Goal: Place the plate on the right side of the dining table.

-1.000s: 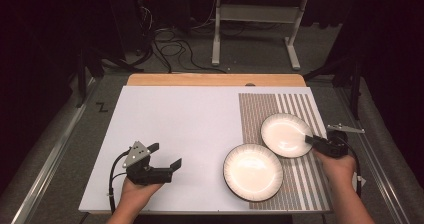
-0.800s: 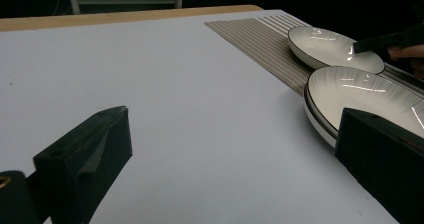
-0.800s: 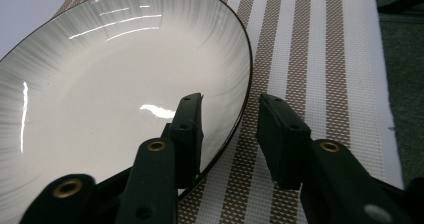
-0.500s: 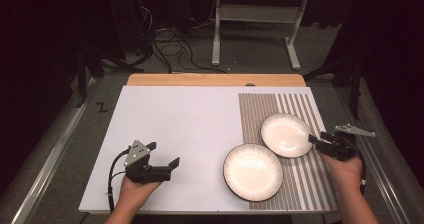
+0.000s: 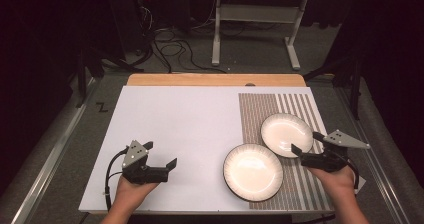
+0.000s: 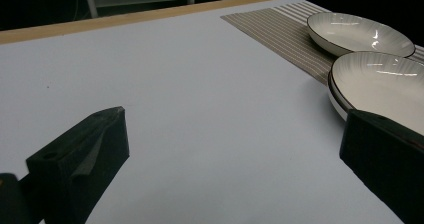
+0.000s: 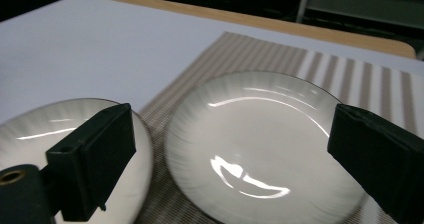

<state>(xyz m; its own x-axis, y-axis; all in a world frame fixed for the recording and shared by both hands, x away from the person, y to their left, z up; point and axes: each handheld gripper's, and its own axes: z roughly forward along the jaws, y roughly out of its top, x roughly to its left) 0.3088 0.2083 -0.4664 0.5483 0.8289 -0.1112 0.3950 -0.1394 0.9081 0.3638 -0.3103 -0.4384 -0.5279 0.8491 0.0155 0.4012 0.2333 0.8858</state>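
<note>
Two white bowl-like plates with dark rims lie on the right of the white table. The far plate (image 5: pixel 286 135) (image 7: pixel 265 144) (image 6: pixel 360 31) rests on a striped placemat (image 5: pixel 280 104). The near plate (image 5: pixel 253 171) (image 6: pixel 385 79) (image 7: pixel 30 134) lies half on the mat, its rim close to the far one. My right gripper (image 5: pixel 306 143) (image 7: pixel 235 129) hangs just right of the far plate, clear of its rim. Its jaws have just been opening and stand wide with nothing gripped. My left gripper (image 5: pixel 161 155) (image 6: pixel 232 129) stays open and empty over the table's front left.
The white table top (image 5: pixel 190 119) has a wooden strip (image 5: pixel 215 79) along its far edge. Beyond it stand a metal table frame (image 5: pixel 250 29) and cables (image 5: pixel 170 39) on the dark floor. Metal rails run along both sides of the table.
The right gripper has drawn back to the right and upward from the far plate's rim, and its jaws have opened. The left gripper and both plates have stayed in place.
</note>
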